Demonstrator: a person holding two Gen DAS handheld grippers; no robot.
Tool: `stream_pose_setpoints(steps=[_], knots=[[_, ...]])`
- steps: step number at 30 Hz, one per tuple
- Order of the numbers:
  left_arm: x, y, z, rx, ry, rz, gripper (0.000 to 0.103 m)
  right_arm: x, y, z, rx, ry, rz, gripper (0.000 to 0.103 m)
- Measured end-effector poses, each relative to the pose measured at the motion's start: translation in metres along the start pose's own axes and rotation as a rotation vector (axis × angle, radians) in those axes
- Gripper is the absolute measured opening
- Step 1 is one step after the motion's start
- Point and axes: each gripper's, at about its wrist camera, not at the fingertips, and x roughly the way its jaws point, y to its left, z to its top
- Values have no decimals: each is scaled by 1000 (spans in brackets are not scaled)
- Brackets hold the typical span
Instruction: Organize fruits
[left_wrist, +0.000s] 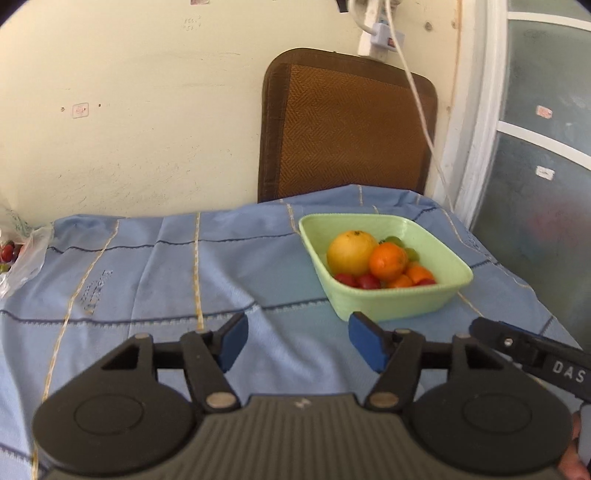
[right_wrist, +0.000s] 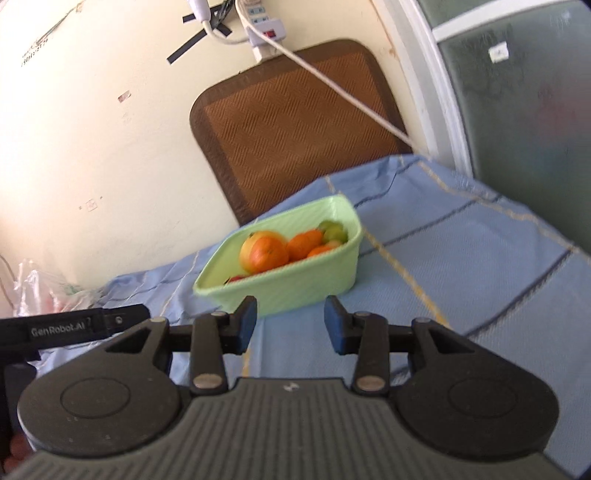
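A pale green square bowl (left_wrist: 391, 302) stands on the blue tablecloth (left_wrist: 147, 266), right of centre in the left wrist view. It holds a large yellow-orange fruit (left_wrist: 351, 253), smaller oranges (left_wrist: 388, 260), red cherry tomatoes (left_wrist: 360, 281) and green grapes (left_wrist: 404, 247). My left gripper (left_wrist: 297, 341) is open and empty, just short of the bowl's near left corner. The bowl (right_wrist: 295, 291) also shows in the right wrist view, with the oranges (right_wrist: 267, 254) and grapes (right_wrist: 334, 230). My right gripper (right_wrist: 290, 325) is open and empty, close in front of the bowl's near wall.
A brown woven mat (left_wrist: 347, 129) leans against the cream wall behind the table. A clear plastic bag (left_wrist: 18, 254) with red fruit lies at the table's far left. A white cable (left_wrist: 417, 99) hangs from a power strip. A frosted glass door (left_wrist: 535, 166) stands to the right.
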Motion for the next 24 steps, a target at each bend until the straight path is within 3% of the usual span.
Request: stream_pose_setpoints(steps=[1, 3, 10, 12, 24], knots=[[-6, -2, -4, 9, -2, -2, 68, -2, 1, -2, 12, 17, 8, 43], [-18, -7, -10, 13, -12, 17, 102, -7, 4, -5, 38, 45, 20, 43], [-48, -14, -19, 10, -18, 39, 103, -32, 25, -12, 81, 64, 50, 45], [-54, -14, -23, 9, -3, 53, 103, -40, 31, -14, 76, 50, 48, 53], [-73, -9, -34, 31, -17, 109, 103, -56, 43, -19, 57, 24, 20, 55]])
